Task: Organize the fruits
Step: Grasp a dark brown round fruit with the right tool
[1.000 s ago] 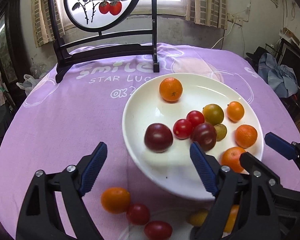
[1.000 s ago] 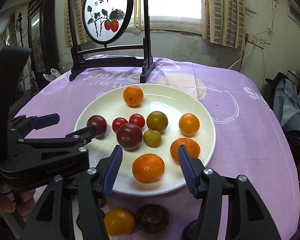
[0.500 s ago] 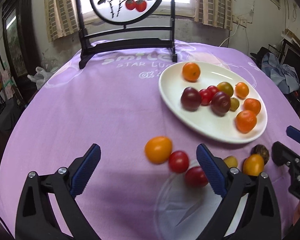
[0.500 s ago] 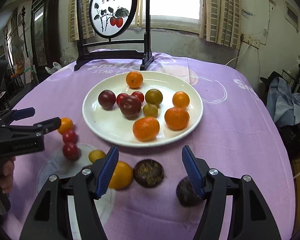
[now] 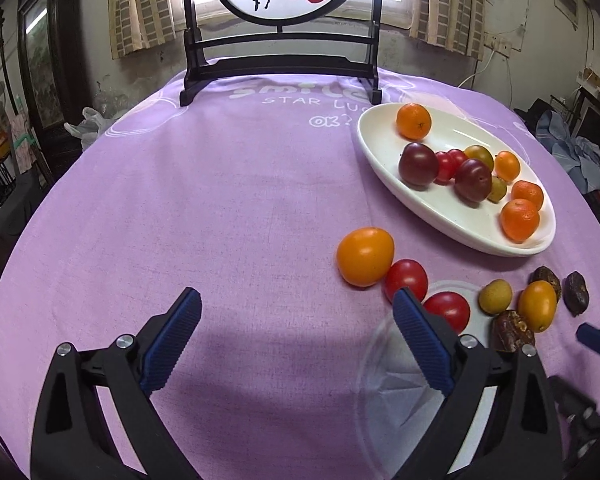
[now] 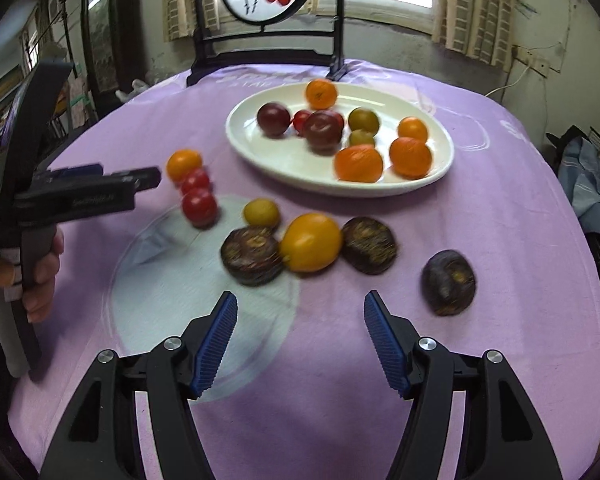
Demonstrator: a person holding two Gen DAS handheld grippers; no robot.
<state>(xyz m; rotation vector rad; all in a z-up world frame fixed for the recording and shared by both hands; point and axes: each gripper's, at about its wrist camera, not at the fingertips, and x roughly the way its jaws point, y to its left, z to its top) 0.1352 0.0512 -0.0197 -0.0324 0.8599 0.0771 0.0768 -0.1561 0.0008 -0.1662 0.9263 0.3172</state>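
Observation:
A white plate (image 5: 384, 148) holds several oranges, plums and tomatoes; it also shows in the right wrist view (image 6: 260, 160). Loose on the purple cloth lie an orange fruit (image 5: 365, 256), two red tomatoes (image 5: 406, 278), a small yellow fruit (image 5: 495, 296), a yellow-orange fruit (image 6: 310, 242) and three dark passion fruits (image 6: 252, 255). My left gripper (image 5: 296, 336) is open and empty, near the table's front, left of the loose fruit. My right gripper (image 6: 300, 336) is open and empty, in front of the dark fruits.
A black-framed round screen (image 5: 280, 8) with painted persimmons stands at the table's far side. A clear glass plate (image 6: 172, 280) lies on the purple cloth (image 5: 180, 200) under some of the loose fruit. Clothes (image 5: 572, 152) lie to the right.
Both grippers have pulled back from the white plate toward the table's front. The left one has swung left, so the plate now sits at its right. Both stay open.

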